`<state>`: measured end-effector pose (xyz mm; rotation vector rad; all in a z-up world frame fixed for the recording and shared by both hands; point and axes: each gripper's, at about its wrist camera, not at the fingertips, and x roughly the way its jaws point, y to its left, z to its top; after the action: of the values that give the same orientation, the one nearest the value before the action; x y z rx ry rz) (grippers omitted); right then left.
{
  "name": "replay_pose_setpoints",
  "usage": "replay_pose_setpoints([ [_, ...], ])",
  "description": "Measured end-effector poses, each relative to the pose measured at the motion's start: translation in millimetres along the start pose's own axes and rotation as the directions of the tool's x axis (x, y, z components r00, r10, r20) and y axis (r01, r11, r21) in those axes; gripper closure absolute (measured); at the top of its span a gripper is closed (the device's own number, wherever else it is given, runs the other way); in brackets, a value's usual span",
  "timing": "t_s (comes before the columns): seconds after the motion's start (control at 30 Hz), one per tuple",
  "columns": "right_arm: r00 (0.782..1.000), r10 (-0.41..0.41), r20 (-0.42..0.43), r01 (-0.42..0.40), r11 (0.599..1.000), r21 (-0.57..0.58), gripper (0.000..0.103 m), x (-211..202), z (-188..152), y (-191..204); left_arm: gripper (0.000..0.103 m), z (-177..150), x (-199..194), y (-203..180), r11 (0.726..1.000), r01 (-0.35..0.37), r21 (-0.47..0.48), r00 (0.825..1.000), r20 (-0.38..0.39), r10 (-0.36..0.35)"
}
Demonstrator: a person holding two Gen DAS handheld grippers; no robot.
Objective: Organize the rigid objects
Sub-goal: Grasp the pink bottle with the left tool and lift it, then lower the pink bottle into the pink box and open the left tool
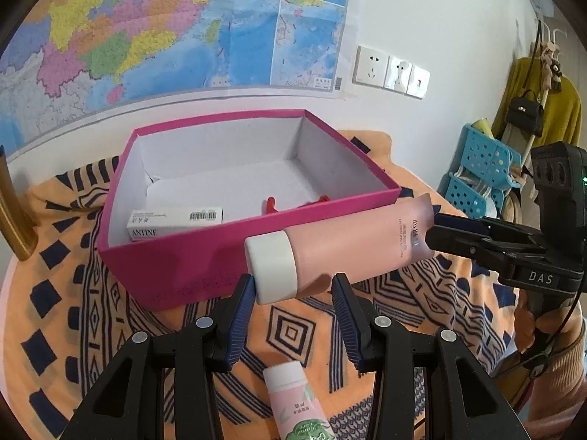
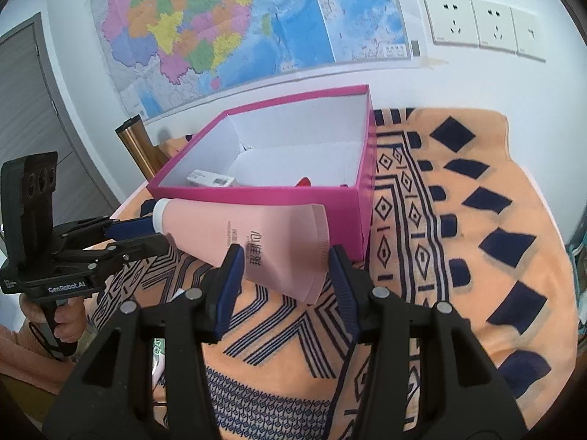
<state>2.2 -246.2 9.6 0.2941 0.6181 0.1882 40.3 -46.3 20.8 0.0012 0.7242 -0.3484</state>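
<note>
A pink tube [image 1: 348,245] with a white cap [image 1: 273,267] hangs in the air in front of an open magenta box [image 1: 190,264]. My left gripper [image 1: 293,293] stands around its cap, jaws apart, one pad touching the cap. My right gripper [image 2: 284,267] stands around the tube's flat crimped end [image 2: 290,253]; it shows in the left wrist view [image 1: 433,231] pinching that end. The box [image 2: 275,194] holds a white carton [image 1: 176,222] and a red item [image 1: 271,203]. A second pink-and-green tube [image 1: 293,399] lies below my left gripper.
The box sits on an orange cloth [image 2: 458,220] with dark blue patterns. A gold cylinder [image 2: 141,146] stands left of the box. Blue perforated baskets [image 1: 480,172] stand at the right. A map and wall sockets [image 2: 480,22] are behind.
</note>
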Motion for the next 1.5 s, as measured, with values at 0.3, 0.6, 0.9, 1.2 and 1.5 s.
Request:
replay_pose_setpoints([
  [0.3,0.999,-0.008,0.033,0.009,0.999,-0.040,0.052,-4,18,3,0.060,10,-2,2,1.000,-0.006,0.000,1.000,0.027,0.006],
  [0.6,0.999,-0.020,0.047,0.023,0.998,-0.065,0.052,-2,32,3,0.060,21,3,6,1.000,-0.005,0.000,0.999,0.036,0.005],
  [0.9,0.998,-0.017,0.052,0.021,0.997,-0.068,0.052,5,48,-2,0.060,37,13,18,0.999,0.021,-0.029,0.999,0.027,-0.021],
  [1.2,0.998,-0.043,0.049,0.047,0.996,-0.082,0.052,17,64,-8,0.060,50,23,23,0.999,0.024,-0.035,1.000,0.017,-0.024],
  [1.5,0.999,-0.042,0.015,0.042,0.998,-0.051,0.052,38,74,-21,0.060,61,42,29,0.999,-0.009,-0.039,1.000,-0.007,0.008],
])
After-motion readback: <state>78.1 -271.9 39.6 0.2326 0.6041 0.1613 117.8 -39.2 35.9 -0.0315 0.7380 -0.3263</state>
